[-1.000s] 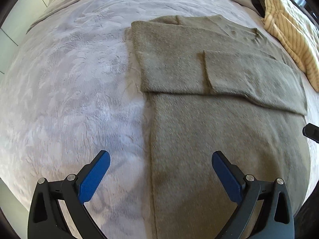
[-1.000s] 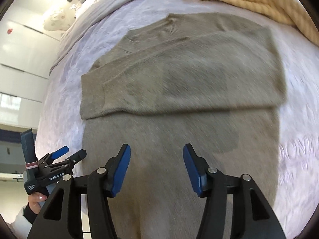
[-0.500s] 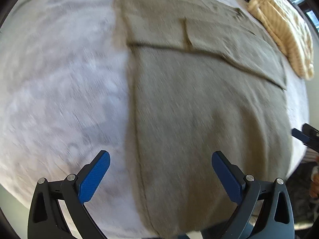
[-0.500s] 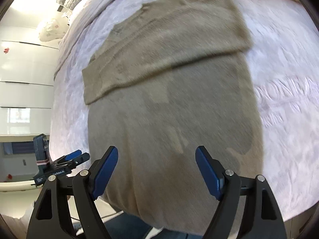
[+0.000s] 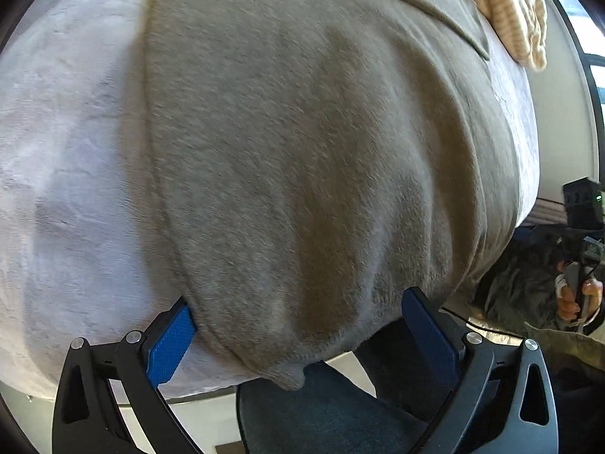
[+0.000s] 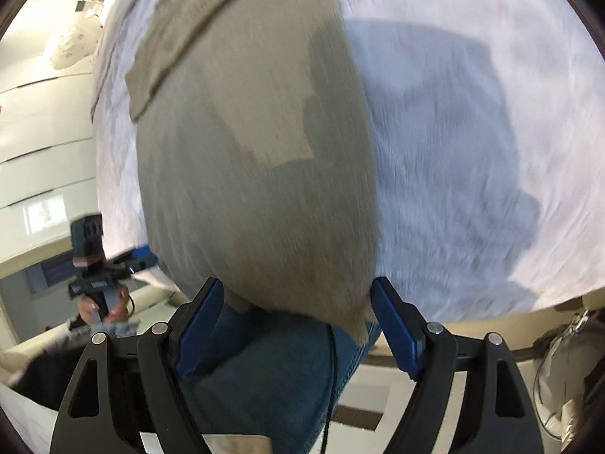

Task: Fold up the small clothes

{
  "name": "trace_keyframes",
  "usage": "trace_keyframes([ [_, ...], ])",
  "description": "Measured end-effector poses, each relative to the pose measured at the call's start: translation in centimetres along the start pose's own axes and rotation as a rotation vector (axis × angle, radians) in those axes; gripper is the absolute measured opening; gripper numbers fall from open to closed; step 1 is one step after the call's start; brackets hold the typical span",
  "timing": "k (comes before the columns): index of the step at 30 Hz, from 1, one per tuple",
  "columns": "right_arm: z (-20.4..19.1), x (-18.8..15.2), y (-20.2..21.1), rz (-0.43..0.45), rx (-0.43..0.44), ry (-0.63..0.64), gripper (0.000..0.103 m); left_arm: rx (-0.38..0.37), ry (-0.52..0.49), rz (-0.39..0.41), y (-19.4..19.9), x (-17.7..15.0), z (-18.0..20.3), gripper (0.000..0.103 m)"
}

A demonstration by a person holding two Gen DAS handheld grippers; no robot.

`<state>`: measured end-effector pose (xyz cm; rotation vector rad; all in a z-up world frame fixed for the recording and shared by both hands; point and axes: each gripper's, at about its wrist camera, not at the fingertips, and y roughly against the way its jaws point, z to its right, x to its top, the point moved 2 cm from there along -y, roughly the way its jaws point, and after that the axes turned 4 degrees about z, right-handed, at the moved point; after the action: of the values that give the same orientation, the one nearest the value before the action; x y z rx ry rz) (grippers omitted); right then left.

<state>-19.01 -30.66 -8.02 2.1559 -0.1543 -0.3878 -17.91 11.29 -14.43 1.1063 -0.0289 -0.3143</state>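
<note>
A grey-brown sweater (image 5: pixel 321 132) lies flat on the pale bed cover (image 5: pixel 68 151), sleeves folded across its far part, its hem hanging over the bed's near edge. My left gripper (image 5: pixel 297 304) is open, its blue pads (image 5: pixel 170 340) straddling the hem's left corner without pressing it. My right gripper (image 6: pixel 298 285) is open too, its jaws wide on either side of the sweater's (image 6: pixel 257 151) right hem corner. Each view shows the other gripper off to the side: the right one (image 5: pixel 580 223), the left one (image 6: pixel 98 261), each in a hand.
A cream striped garment (image 5: pixel 518 11) lies on the bed beyond the sweater. The person's legs in blue jeans (image 6: pixel 264 370) stand against the bed edge below both grippers. A pillow (image 6: pixel 72 45) sits at the bed's far end, and a bag (image 6: pixel 567 359) is on the floor.
Both grippers pulled back from over the sweater's middle to its near hem and tipped downward. The right jaws widened. The hem now sits between both pairs of jaws.
</note>
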Motion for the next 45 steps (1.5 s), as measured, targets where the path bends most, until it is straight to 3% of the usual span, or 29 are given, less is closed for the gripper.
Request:
trace_keyframes([
  [7,0.1,-0.7,-3.6,-0.046,0.027,0.0,0.082,-0.084,0.008,-0.034,-1.3,0.3,2.2,0.102],
  [8,0.0,-0.6,-3.7,-0.052,0.026,-0.005,0.075,-0.09,0.001,-0.043,-1.6,0.2,2.5,0.102],
  [9,0.0,-0.6,-3.8,-0.064,0.013,-0.008,0.051,-0.093,-0.006,-0.047,-1.6,0.0,2.6,0.1],
  [10,-0.2,-0.4,-4.0,-0.075,-0.001,-0.004,0.032,-0.094,-0.014,-0.048,-1.7,-0.1,2.8,0.083],
  [11,-0.3,-0.4,-4.0,-0.084,-0.008,0.007,0.012,-0.088,-0.024,-0.058,-1.8,-0.1,2.9,0.057],
  [12,-0.6,-0.4,-3.9,-0.082,0.006,0.019,0.012,-0.078,-0.026,-0.069,-2.1,-0.2,2.9,0.046],
  [13,-1.1,-0.4,-3.6,-0.078,0.024,0.041,0.012,-0.07,-0.023,-0.075,-2.2,-0.1,2.8,0.027],
  [15,-2.3,-0.3,-3.0,-0.071,0.071,0.066,0.011,-0.109,0.0,-0.065,-1.6,0.0,2.3,0.018],
  [19,-5.2,1.4,0.1,0.026,0.222,0.079,0.011,-0.201,0.023,-0.007,1.2,0.8,2.1,0.012],
  [26,-9.1,8.8,4.5,0.257,0.429,0.071,0.011,-0.31,0.098,0.248,7.7,7.4,0.7,0.012],
  [32,-9.6,17.6,3.1,0.355,0.482,-0.008,0.01,-0.23,0.098,0.394,8.6,15.4,-1.2,0.012],
  [38,-5.5,24.2,0.2,0.429,0.472,-0.197,0.011,-0.123,0.114,0.452,6.3,21.6,-3.0,0.012],
  [41,-4.8,25.8,-1.5,0.424,0.442,-0.207,0.01,-0.088,0.133,0.463,5.4,23.2,-4.0,0.013],
  [42,-4.7,26.1,-1.8,0.42,0.443,-0.206,0.011,-0.076,0.139,0.464,5.3,23.4,-4.4,0.017],
  [44,-4.4,26.3,-2.0,0.423,0.452,-0.218,0.013,-0.071,0.16,0.476,5.4,23.2,-5.2,0.052],
  [45,-4.4,26.3,-2.1,0.427,0.461,-0.224,0.014,-0.061,0.177,0.501,6.0,22.5,-5.8,0.06],
])
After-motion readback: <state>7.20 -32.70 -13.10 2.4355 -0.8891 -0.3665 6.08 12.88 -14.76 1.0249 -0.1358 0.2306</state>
